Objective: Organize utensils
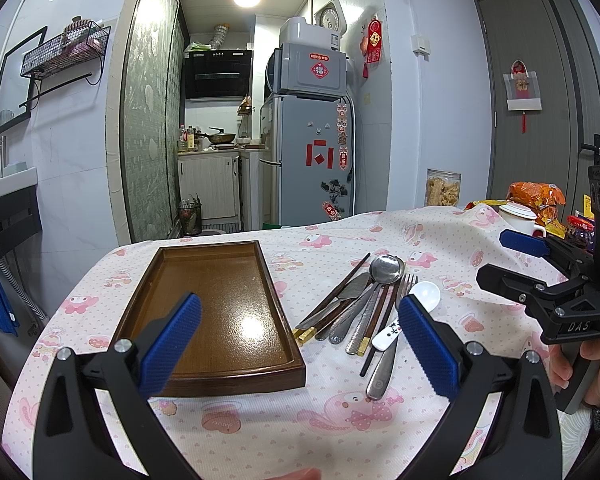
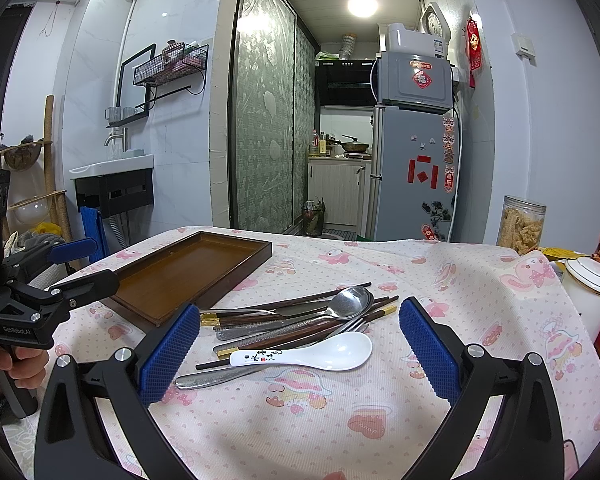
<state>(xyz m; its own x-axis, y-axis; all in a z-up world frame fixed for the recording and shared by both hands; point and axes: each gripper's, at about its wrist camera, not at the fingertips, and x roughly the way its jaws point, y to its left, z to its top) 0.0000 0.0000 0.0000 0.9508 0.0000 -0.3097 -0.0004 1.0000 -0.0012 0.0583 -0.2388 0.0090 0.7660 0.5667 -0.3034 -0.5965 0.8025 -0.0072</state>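
On the desk [image 1: 340,432], covered by a white cloth printed with pink cartoon figures, a brown rectangular tray [image 1: 220,308] lies with nothing in it, and just beside its right edge sits a loose heap of utensils. The heap holds dark wooden chopsticks [image 2: 300,300] with gold-coloured ends, a steel spoon [image 2: 350,302], a steel fork [image 1: 408,282], a table knife [image 1: 352,286] and a white ceramic spoon [image 2: 320,354] with dark characters on its handle; the pieces overlap and cross one another, the white spoon lying nearest the right wrist camera. The left tongs [image 1: 300,344] hang above the near end of the tray and the heap, blue pads spread wide, gripping nothing. The right tongs [image 2: 300,348] hover over the heap, likewise spread wide and empty, with the white spoon between the pads in view but untouched. A hand [image 1: 588,368] holds the right tool's handle at the desk's right edge. Farther right stand a white lidded cup [image 2: 592,292] and a clear jar of snacks [image 2: 522,230].
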